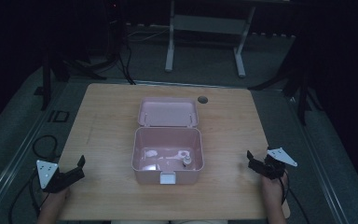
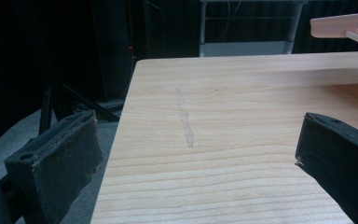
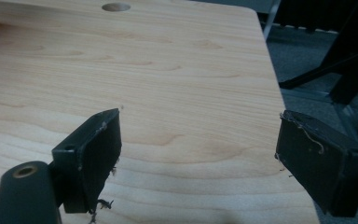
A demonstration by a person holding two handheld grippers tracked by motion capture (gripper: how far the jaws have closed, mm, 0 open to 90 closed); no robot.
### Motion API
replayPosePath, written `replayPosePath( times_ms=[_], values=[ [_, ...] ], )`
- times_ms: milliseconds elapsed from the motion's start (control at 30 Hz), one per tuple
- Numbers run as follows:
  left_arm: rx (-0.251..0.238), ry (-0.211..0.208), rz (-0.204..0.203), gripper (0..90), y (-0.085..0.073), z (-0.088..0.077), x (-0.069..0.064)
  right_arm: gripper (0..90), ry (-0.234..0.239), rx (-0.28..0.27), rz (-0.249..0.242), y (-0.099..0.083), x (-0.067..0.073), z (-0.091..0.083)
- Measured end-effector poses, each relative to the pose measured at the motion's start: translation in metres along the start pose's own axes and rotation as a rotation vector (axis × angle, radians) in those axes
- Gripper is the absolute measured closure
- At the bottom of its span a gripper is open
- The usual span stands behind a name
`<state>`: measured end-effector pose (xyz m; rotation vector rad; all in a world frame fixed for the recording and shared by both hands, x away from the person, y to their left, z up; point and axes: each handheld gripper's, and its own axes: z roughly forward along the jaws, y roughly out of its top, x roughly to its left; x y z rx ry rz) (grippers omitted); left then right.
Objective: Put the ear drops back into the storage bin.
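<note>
- Pink box (image 1: 167, 161), lid (image 1: 168, 112) swung open, sits mid-table (image 1: 102, 121); a small bottle-like item (image 1: 186, 161) and pale shapes inside are too dim to identify.
- Left gripper (image 1: 74, 169), near the table's left edge: jaws spread, empty; box cut off at its view's corner (image 2: 342, 25).
- Right gripper (image 1: 256, 162), near the right edge: jaws spread, empty.

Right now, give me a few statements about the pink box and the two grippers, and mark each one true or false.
1. The pink box stands open, its lid folded back. True.
2. The left gripper is shut on the box's latch. False: its jaws stand open, apart from the box.
3. A small bottle-like item sits inside the box. True.
4. The right gripper reaches into the box. False: it hovers open by the table's right edge.
</note>
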<state>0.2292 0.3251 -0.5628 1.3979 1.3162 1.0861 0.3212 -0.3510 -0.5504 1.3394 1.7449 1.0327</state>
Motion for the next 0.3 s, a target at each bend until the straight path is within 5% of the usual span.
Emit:
replayPosePath(
  times_ms=[300],
  values=[
    [0.001,-0.002,-0.002,0.3,0.0,0.0,0.0003,13.8,0.008,0.017,-0.02,-0.0007,0.0025,0.0021]
  ],
)
